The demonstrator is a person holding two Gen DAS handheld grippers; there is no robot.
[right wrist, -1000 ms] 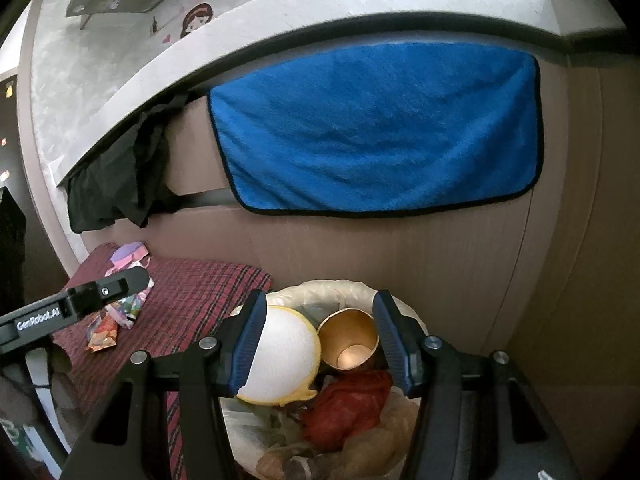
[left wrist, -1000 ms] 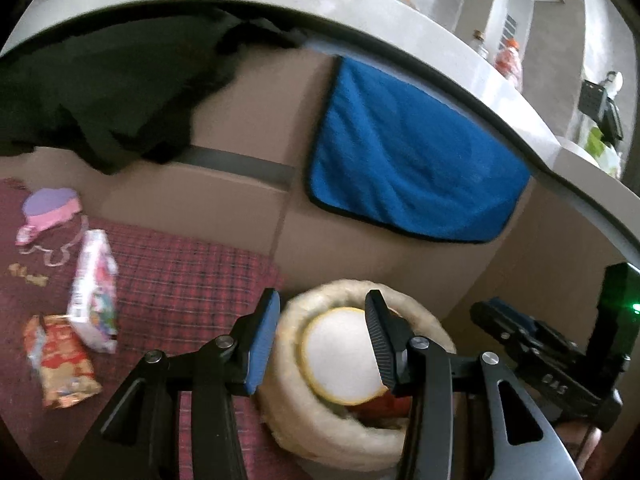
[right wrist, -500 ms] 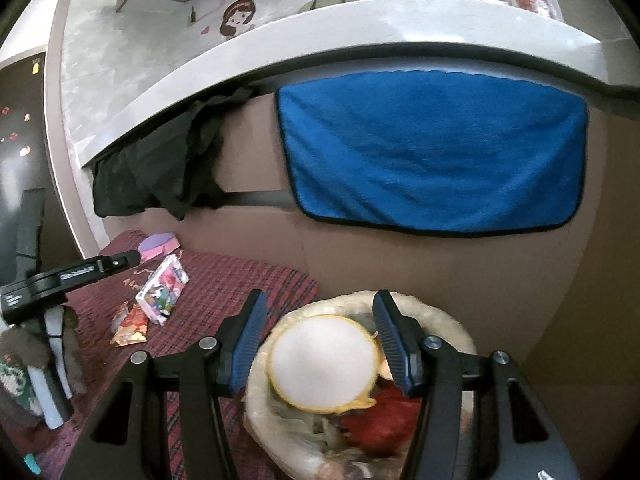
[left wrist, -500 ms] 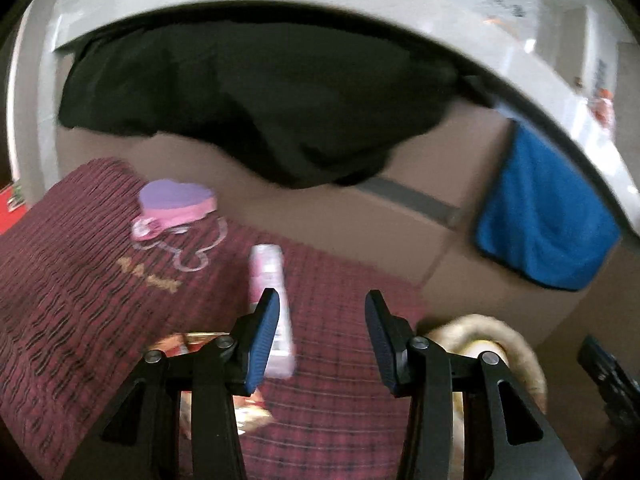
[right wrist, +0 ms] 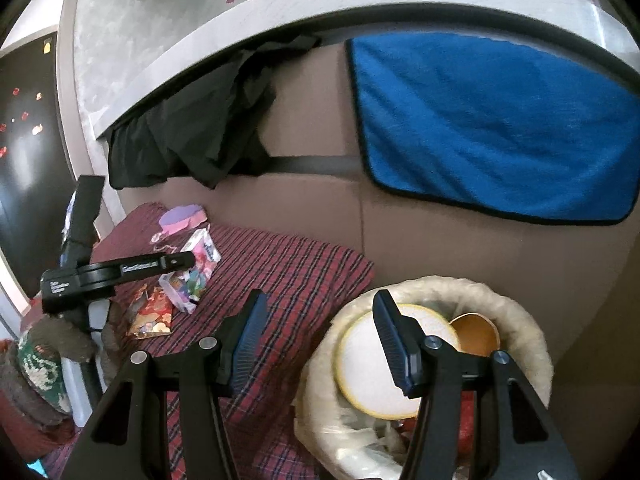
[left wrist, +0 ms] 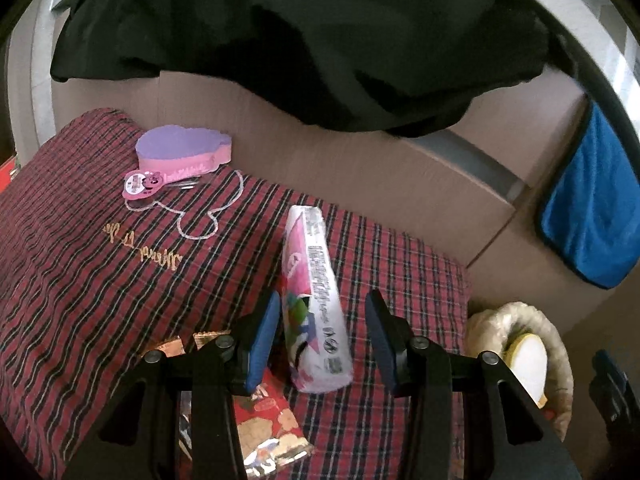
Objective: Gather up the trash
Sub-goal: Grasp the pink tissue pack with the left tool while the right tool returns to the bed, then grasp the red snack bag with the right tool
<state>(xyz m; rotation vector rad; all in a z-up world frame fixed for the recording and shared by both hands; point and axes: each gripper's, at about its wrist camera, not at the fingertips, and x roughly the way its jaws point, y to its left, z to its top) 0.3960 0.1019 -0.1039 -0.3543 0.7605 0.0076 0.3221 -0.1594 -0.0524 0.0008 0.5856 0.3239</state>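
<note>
The left hand-held gripper [left wrist: 322, 330] hovered with its jaws wide around a pink-and-white carton [left wrist: 314, 296], its pads not pressing it. The carton lay on the red plaid cloth [left wrist: 100, 280], beside a red foil snack wrapper [left wrist: 266, 424] and near a purple heart-shaped box [left wrist: 184, 152]. The right hand-held gripper [right wrist: 320, 338] was wide and empty, above the edge of the cream bin [right wrist: 520, 312], which held a white round lid [right wrist: 368, 364] and a brown paper cup [right wrist: 474, 334].
</note>
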